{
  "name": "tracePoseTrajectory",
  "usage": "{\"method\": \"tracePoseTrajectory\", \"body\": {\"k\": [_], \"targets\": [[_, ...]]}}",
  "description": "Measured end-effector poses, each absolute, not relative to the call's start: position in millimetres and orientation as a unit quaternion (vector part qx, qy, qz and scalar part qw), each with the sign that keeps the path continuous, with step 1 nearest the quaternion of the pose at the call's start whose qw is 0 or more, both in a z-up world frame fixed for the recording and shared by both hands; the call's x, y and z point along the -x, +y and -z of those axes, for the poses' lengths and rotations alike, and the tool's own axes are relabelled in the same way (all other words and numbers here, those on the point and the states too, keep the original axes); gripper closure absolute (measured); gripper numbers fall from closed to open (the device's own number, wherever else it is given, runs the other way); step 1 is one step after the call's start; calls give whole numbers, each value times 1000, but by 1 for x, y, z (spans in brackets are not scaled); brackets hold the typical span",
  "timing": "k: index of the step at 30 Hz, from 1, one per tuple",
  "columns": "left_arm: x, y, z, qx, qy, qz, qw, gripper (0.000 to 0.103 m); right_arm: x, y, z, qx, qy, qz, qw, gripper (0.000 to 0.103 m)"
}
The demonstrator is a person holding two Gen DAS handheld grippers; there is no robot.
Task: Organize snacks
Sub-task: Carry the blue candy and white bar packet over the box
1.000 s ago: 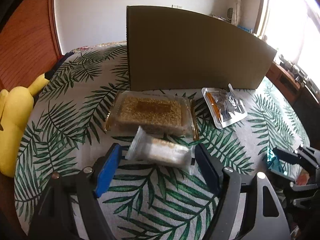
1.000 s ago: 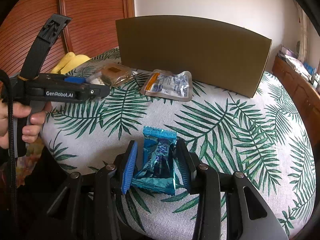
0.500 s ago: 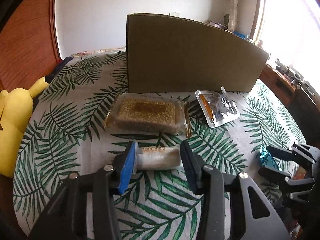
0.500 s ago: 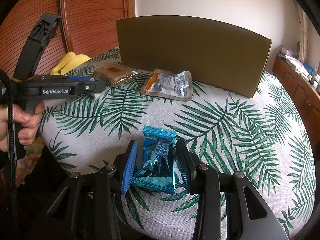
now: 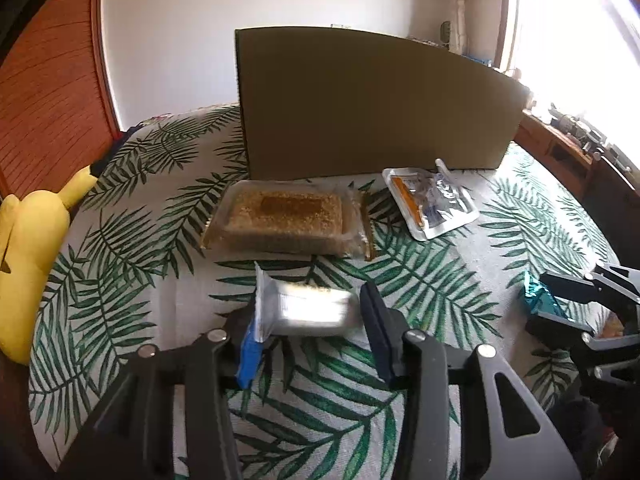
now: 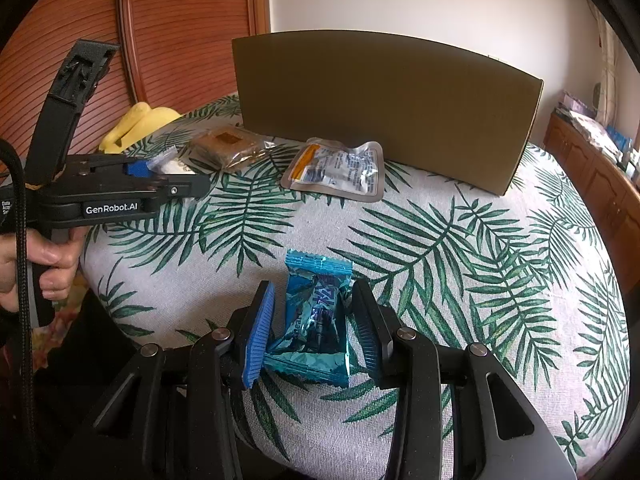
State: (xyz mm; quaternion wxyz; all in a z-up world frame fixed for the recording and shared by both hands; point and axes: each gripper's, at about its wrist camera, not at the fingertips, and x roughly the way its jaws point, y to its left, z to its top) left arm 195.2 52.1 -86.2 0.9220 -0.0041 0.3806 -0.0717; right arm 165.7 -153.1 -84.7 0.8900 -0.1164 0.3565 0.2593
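A tall cardboard box [image 5: 368,104] stands at the back of the leaf-print desk [image 6: 460,264], hiding what lies behind it, with a tray of seeded cake [image 5: 286,218] and a flat foil pouch [image 6: 338,168] just before it. The left tongs [image 5: 308,330] are closing on a blurred white snack packet [image 5: 308,308]. The right tongs [image 6: 314,328] are closing around a crumpled blue candy wrapper [image 6: 316,316] at the desk's near edge.

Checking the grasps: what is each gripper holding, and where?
Left gripper is closing across the white snack packet's ends; right gripper is closing across the blue candy wrapper's middle.
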Motion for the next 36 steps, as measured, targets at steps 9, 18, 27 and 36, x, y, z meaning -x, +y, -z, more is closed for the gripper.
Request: {"method": "tracePoseTrajectory", "body": {"k": [9,18,27,36], "targets": [[-181,53,73,33,359,89,928,64,-171,-162,83,102,355,-260,892,82],[-182,46,39,45,331,111,936,64,-181,-178,56,82,338,-257,902,82],[-205,37,-8,31,297,119,947,64,-205,-189,7,92,299,-244,918,82],[-235,32,-44,20,278,124,952,64,-245,-190,-35,77,275,-239,928,82]]}}
